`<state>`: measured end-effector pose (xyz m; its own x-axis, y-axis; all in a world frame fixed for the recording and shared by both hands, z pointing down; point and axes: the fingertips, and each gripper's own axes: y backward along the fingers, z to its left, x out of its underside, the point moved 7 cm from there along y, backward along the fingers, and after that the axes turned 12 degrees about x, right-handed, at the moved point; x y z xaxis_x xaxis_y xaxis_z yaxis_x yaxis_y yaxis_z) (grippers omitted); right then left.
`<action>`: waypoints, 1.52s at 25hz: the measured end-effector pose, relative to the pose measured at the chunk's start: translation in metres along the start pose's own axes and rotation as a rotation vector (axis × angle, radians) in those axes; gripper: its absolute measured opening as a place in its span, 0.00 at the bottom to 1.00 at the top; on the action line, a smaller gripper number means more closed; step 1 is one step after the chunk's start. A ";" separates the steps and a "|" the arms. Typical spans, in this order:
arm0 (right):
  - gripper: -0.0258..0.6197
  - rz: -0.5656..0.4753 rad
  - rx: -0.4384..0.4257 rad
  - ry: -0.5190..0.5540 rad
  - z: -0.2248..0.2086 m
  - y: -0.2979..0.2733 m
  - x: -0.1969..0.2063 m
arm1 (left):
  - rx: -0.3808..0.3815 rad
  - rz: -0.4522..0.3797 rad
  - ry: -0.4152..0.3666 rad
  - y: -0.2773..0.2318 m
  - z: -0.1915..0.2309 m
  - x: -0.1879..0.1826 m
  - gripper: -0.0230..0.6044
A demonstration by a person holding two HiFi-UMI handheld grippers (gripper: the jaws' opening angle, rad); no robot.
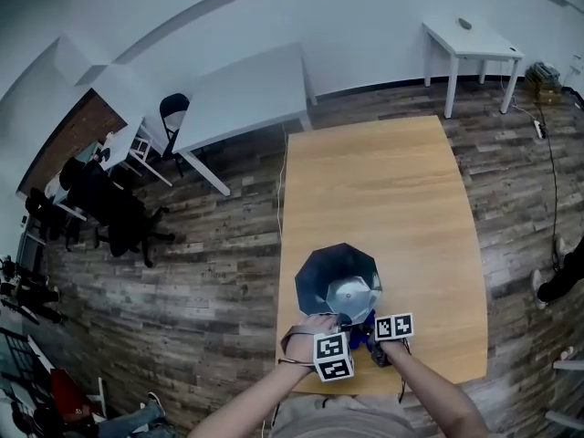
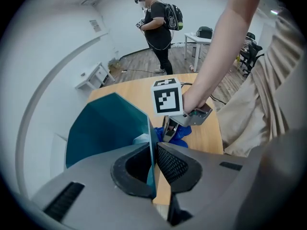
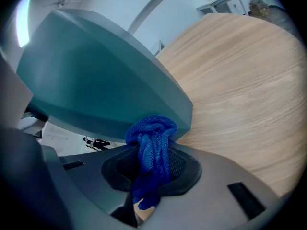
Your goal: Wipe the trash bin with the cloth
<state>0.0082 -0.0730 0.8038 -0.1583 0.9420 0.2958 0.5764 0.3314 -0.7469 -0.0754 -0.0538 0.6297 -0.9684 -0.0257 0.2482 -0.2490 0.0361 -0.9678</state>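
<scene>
Right gripper view: your right gripper (image 3: pixel 151 158) pinches the cloth (image 3: pixel 153 128), pressed on the outer wall of the bin (image 3: pixel 96 75) | left gripper (image 2: pixel 154 152) clamps the bin rim | step: wiping outside | next: drag cloth along wall, hold bin steady

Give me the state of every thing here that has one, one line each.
trash bin: standing on the table, top open.
cloth: bunched, against the trash bin's outer wall.
left gripper: jaws shut on the trash bin's wall.
right gripper: jaws shut on the cloth.
</scene>
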 end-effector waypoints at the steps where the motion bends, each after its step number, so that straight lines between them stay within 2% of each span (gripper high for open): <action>1: 0.17 0.011 0.011 -0.005 -0.005 -0.009 0.001 | 0.001 -0.001 -0.001 0.000 0.000 0.000 0.10; 7: 0.17 0.047 0.085 -0.046 -0.031 -0.049 0.010 | -0.001 -0.002 -0.005 -0.002 -0.002 0.001 0.10; 11: 0.17 0.058 0.071 -0.118 -0.041 -0.063 0.010 | -0.044 -0.003 -0.014 -0.005 0.000 0.001 0.10; 15: 0.17 0.076 0.097 -0.107 -0.040 -0.054 0.011 | -0.068 -0.037 -0.035 -0.007 -0.007 -0.003 0.11; 18: 0.17 0.060 0.096 -0.088 -0.040 -0.034 0.011 | -0.062 -0.021 -0.062 -0.005 -0.009 0.003 0.34; 20: 0.17 0.040 0.069 -0.078 -0.034 -0.018 0.011 | -0.103 0.039 -0.119 0.006 -0.006 0.016 0.38; 23: 0.17 -0.003 0.021 -0.084 -0.025 0.015 0.011 | -0.147 0.128 -0.249 0.018 -0.004 0.039 0.39; 26: 0.17 -0.042 -0.034 -0.163 -0.013 0.051 0.010 | -0.126 0.159 -0.370 0.022 -0.006 0.057 0.39; 29: 0.17 -0.089 -0.085 -0.201 0.003 0.085 0.010 | -0.140 0.189 -0.424 0.015 -0.005 0.067 0.39; 32: 0.17 -0.155 -0.135 -0.199 0.023 0.116 0.008 | -0.183 0.218 -0.441 0.007 -0.005 0.067 0.36; 34: 0.17 -0.195 -0.163 -0.192 0.035 0.134 0.006 | -0.214 0.228 -0.439 0.005 -0.006 0.063 0.21; 38: 0.17 -0.255 -0.191 -0.161 0.056 0.163 0.004 | -0.198 0.227 -0.397 0.006 -0.014 0.050 0.17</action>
<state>0.0570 -0.0123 0.6500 -0.4320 0.8314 0.3496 0.6393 0.5556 -0.5315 -0.1258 -0.0413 0.6369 -0.9271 -0.3727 -0.0397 -0.0685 0.2725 -0.9597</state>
